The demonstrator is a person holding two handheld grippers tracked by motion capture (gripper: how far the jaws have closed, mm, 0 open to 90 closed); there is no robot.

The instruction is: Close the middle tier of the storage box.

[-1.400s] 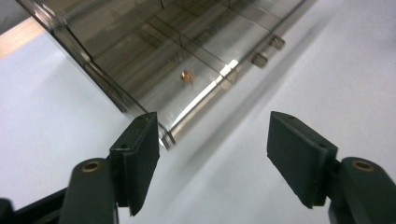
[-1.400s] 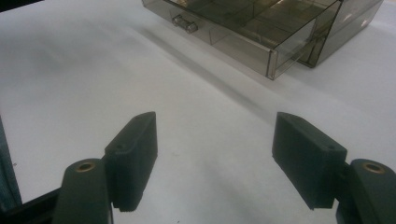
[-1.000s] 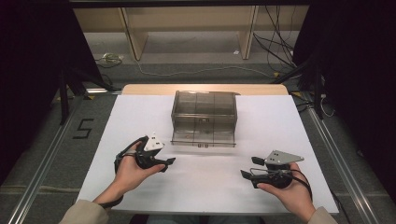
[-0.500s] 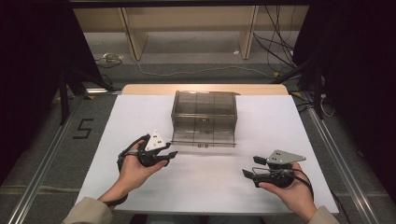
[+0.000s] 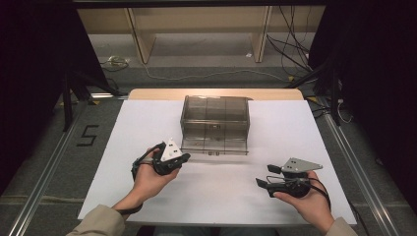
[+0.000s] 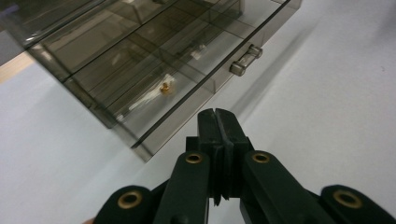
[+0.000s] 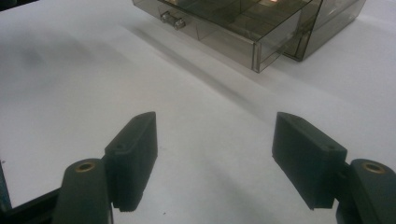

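Smoked-plastic drawer box (image 5: 215, 124) standing at mid-bench, toward the far side of the white bench (image 5: 295, 142), lower drawer pulled out a little toward the near edge. Small metal bar handle (image 6: 246, 59) on the drawer front, seen close in the left gripper view; a small brass-coloured piece (image 6: 164, 86) and a pale strip lying inside behind the tinted wall, dividers splitting the interior into compartments.

Left hand-held gripper (image 5: 183, 158) held just beside the drawer's near left corner, not touching it; jaws just been closing, now pressed together with nothing between them, pads (image 6: 208, 128) meeting flat in the left gripper view. Grey three-cornered plate tilted up on top.

Right hand-held gripper (image 5: 261, 183) low over the bench, well apart from the box, at the near right; jaws spread wide, pads (image 7: 133, 156) over bare white surface, nothing between them. Drawer corner and handle visible farther off in the right gripper view.
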